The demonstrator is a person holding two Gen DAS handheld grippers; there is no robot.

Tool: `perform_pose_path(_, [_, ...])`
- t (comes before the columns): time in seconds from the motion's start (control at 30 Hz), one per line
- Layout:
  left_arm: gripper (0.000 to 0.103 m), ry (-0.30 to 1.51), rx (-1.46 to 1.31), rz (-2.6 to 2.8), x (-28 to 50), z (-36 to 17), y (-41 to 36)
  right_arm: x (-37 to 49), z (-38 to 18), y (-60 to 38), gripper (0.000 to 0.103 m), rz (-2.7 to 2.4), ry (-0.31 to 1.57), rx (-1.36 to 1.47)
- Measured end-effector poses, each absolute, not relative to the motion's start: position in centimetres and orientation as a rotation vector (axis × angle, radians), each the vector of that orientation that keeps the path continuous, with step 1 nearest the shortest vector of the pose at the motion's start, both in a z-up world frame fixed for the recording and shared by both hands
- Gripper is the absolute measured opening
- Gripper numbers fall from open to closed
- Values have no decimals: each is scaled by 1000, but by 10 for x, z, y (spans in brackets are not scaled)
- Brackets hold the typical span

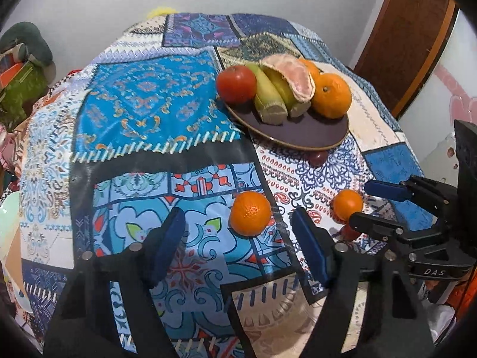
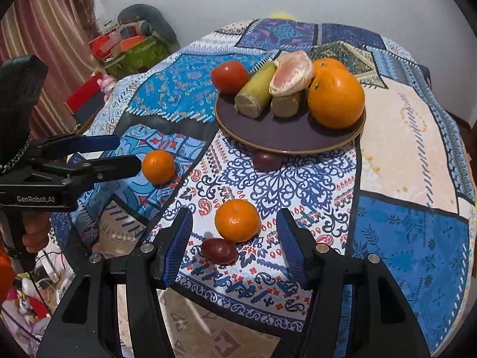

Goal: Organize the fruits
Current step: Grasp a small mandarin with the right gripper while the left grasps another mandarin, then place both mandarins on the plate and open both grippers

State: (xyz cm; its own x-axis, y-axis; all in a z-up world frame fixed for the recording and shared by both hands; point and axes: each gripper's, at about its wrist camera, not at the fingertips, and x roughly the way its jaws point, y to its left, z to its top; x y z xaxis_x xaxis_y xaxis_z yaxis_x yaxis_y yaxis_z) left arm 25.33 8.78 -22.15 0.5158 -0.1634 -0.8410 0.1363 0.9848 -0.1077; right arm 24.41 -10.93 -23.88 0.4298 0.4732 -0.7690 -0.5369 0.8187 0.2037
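- Plate (image 2: 286, 143): dark, round, toward the far side of the counter (image 2: 402, 137). It already carries a tomato (image 2: 229, 76), two green stalk pieces (image 2: 256, 94), a peeled pomelo segment (image 2: 292, 73) and a large orange (image 2: 336, 98), with a second orange partly hidden behind.
- Loose on the patterned cloth: one mandarin (image 2: 237, 220) ahead of the right gripper (image 2: 235, 246), a second mandarin (image 1: 251, 213) ahead of the left gripper (image 1: 238, 246), a small dark red fruit (image 2: 219, 250) touching the first mandarin on its near side, and another dark fruit (image 2: 266, 161) tucked at the plate's near rim.
- Progress, judged: roughly half done; four loose pieces left if all go onto the plate.
- Left gripper: jaws spread, nothing held, mandarin just beyond the tips.
- Right gripper: jaws spread, nothing held, mandarin lined up between and slightly beyond the tips.
- Room on plate: the near half is bare; the far half is crowded.
- Edges: both mandarins lie near the front edge of the counter, where the cloth drapes down. A nudge toward the person could roll them off.
- Clearance: the two grippers are near each other; simultaneous reaches toward the plate may cross.
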Motion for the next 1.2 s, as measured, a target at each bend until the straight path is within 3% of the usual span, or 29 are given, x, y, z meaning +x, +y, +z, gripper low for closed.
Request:
perform_pose_path(0.1, [59,1034,-26,-201,259,-229,85,247,-243,-108,55,634,947,-72])
perform_pose_path(0.2, [56,1050,-23,-210,265,-235,82,249,-247,-107,54,645,958,-65])
perform_pose_path(0.53, [34,1079,-47,-222,273,-247,78,256,-254,-106,33,664,981,-39])
perform_pose_path(1.2, [34,976,-7,-192,285,-207,67,272,-222,-125,32,642,880,-1])
